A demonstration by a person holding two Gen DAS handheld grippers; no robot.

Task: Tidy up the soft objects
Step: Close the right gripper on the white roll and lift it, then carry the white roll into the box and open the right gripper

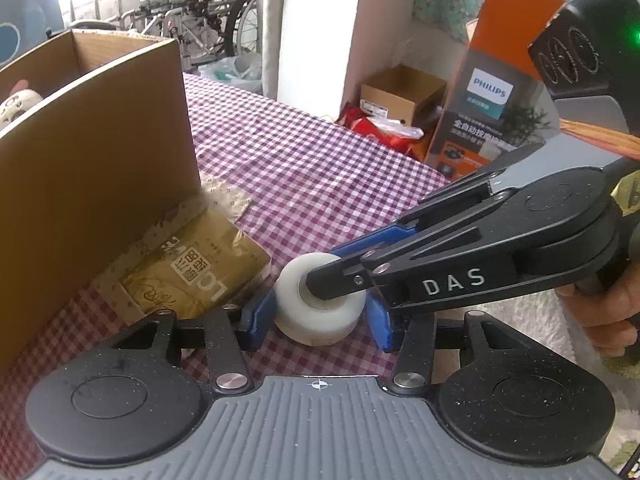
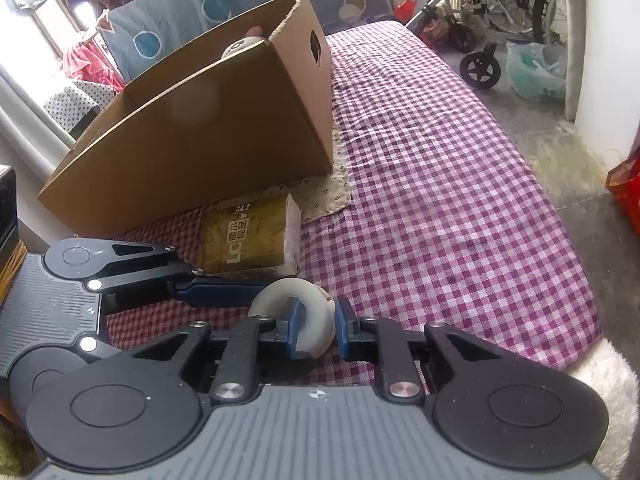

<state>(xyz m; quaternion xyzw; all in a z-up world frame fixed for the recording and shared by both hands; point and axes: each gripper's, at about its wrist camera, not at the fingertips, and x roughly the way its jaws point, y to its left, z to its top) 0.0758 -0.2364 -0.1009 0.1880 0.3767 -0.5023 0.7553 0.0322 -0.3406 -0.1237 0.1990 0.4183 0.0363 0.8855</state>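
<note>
A soft white roll (image 1: 320,312) with a hole through its middle lies on the purple checked cloth (image 1: 312,168). My left gripper (image 1: 318,322) straddles it, and its blue pads (image 1: 256,316) touch the roll on both sides. My right gripper (image 1: 328,268) comes in from the right. In the right wrist view, one pad of my right gripper (image 2: 318,328) is inside the hole of the white roll (image 2: 316,336) and the other is outside, pinching the wall. An open cardboard box (image 2: 200,140) stands just behind, with a pale plush toy (image 2: 240,46) showing inside.
A gold wrapped package (image 1: 192,272) lies against the foot of the cardboard box (image 1: 100,160). An orange and grey Philips carton (image 1: 488,112) and a small brown box (image 1: 400,92) stand beyond the far edge. A wheelchair (image 2: 500,12) is parked behind.
</note>
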